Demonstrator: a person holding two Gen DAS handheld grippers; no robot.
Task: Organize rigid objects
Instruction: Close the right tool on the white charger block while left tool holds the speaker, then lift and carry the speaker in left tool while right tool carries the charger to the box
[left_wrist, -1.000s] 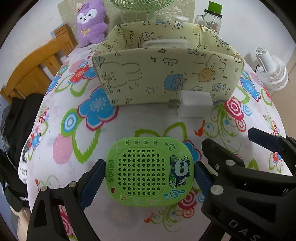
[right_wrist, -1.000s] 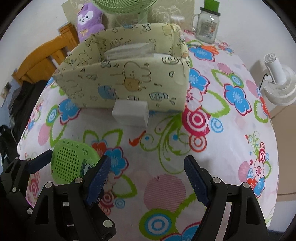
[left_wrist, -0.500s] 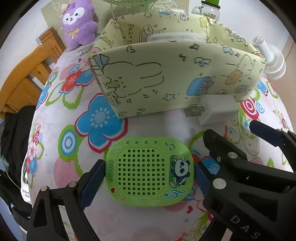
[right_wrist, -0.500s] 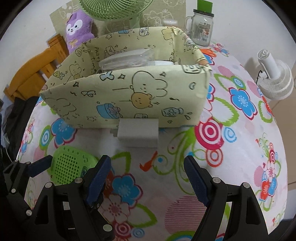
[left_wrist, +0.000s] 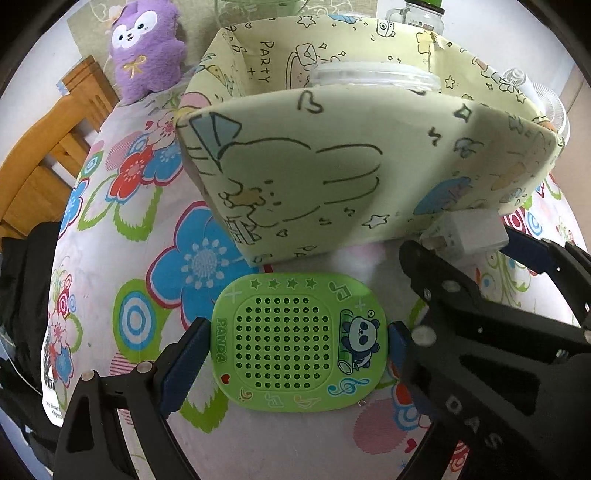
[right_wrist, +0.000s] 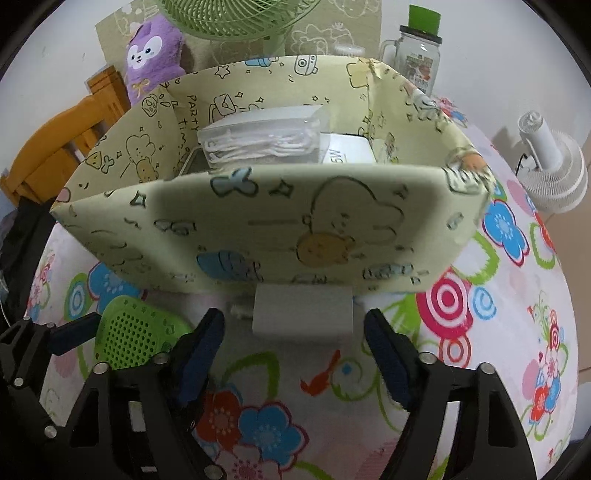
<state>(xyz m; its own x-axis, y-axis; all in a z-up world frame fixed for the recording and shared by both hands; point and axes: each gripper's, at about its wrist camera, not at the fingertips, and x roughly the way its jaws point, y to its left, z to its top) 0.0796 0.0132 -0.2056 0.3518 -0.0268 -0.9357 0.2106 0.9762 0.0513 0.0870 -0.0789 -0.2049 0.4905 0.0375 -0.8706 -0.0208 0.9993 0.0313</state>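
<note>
My left gripper is shut on a green panda speaker, held just in front of the pale green cartoon-print storage box. The speaker also shows at the left of the right wrist view. My right gripper is open and empty, its fingers either side of a white charger block lying against the box's front wall. The charger also shows in the left wrist view. Inside the box are a clear plastic case and a white item.
The table has a floral cloth. A purple plush toy, a green fan and a glass jar with a green lid stand behind the box. A small white fan is at the right, a wooden chair at the left.
Both grippers have moved forward toward the box, which now looms larger. The left still holds the speaker; the right's open fingers now flank the charger.
</note>
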